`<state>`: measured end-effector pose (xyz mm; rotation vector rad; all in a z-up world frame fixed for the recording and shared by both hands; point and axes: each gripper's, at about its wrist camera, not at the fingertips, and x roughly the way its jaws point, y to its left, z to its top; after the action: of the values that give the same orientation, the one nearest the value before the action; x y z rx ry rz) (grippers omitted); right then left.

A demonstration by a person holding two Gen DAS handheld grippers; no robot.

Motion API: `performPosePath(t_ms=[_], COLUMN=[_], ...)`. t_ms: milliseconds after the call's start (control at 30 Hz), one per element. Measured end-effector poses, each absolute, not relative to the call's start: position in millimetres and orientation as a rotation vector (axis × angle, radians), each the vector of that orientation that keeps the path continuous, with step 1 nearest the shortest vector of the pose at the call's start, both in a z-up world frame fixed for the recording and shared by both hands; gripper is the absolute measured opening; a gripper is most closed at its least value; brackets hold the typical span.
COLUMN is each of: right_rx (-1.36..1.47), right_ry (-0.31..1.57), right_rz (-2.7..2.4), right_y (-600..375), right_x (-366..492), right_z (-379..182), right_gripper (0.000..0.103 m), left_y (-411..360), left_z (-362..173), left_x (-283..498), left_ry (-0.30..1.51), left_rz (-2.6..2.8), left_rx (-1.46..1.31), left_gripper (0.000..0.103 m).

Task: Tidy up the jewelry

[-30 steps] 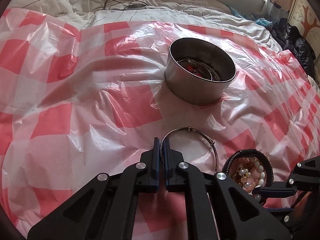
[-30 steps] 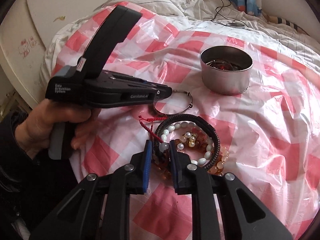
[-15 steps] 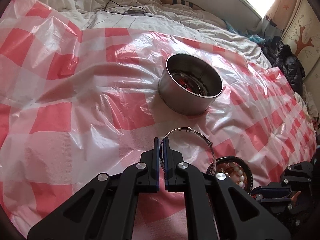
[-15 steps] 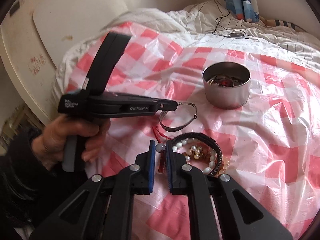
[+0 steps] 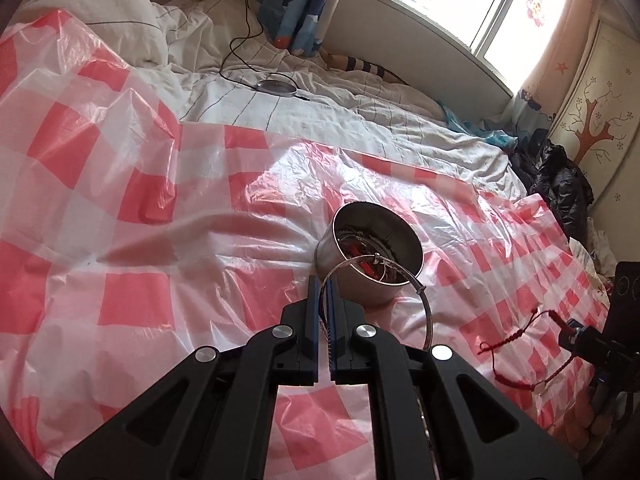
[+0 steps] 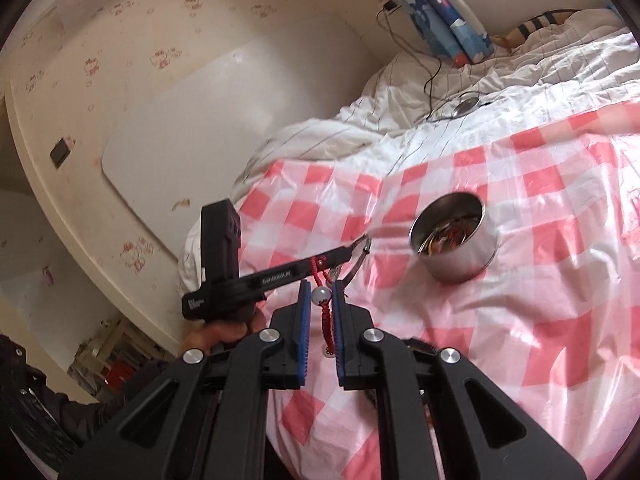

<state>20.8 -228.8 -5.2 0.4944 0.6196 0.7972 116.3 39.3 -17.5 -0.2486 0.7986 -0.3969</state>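
Two hand-held grippers over a checked sheet, each gripping one piece of jewelry.

Left wrist view: left gripper [image 5: 325, 286], jaws clamped nearly together on a silver bangle [image 5: 427, 312]; the hoop arcs from the fingertips out to their right, lifted off the red-and-white plastic sheet [image 5: 132, 216]. Steel tin [image 5: 352, 280] just ahead of the fingertips, slightly right, holding mixed jewelry. Far right of the gripper: right gripper [image 5: 568, 330] with a red cord bracelet [image 5: 516, 336] trailing from it.
Right wrist view: right gripper [image 6: 321, 296], jaws narrow, pinching the red cord bracelet [image 6: 327, 322] with its white bead [image 6: 320, 295] between the blue pads; cord hangs below. Left gripper [image 6: 362, 245] ahead and left, held by a hand [image 6: 218, 334], with the bangle [image 6: 358, 264]. Tin [image 6: 466, 264] ahead to the right, on the sheet [image 6: 560, 300].
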Motion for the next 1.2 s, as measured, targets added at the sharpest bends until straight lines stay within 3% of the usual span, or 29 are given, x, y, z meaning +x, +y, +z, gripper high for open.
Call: performPosePath(t_ms=[367,800,867,900,933,1033,1200], right_rx=[0.453,0.32,0.305,0.313,0.325,0.326,0.368], right_ry=[0.6,0.744,0.777,0.779,0.776,0.748,0.727], right_rz=[0.619,0.405,0.387,0.393,0.41,0.422,0.433], right_y=[-234.5,-193.2,-191.0,-192.1,-192.9,-192.4,-203.9], right_x=[87.3,162.7,166.2,165.8,164.7,158.1,137.3], right_z=[4.1,-48.2,-55.5,-57.0,-57.0,-50.6,-35.5], right_gripper=[0.011,0.012,0.017,0.032,0.04,0.05,0.055], left_y=[-5.8,-44.7,-43.0,-40.8,-38.1,-31.0,-16.7], left_z=[-13.9,-42.5,-41.8,-38.7,-35.6,-26.1,-17.9], left_x=[162.4,202.5,203.0,202.2,201.3,197.1,185.1], left_ry=[0.775,0.878,0.885,0.878,0.872,0.848,0.836], left_rz=[-0.383,-0.364,-0.36,-0.358,-0.355,-0.348,-0.339], left_rx=[-0.152,-0.034,-0.045,-0.055,-0.066,-0.095,-0.114], left_gripper=[0.003,0.005,0.005,0.005,0.005,0.007,0.023])
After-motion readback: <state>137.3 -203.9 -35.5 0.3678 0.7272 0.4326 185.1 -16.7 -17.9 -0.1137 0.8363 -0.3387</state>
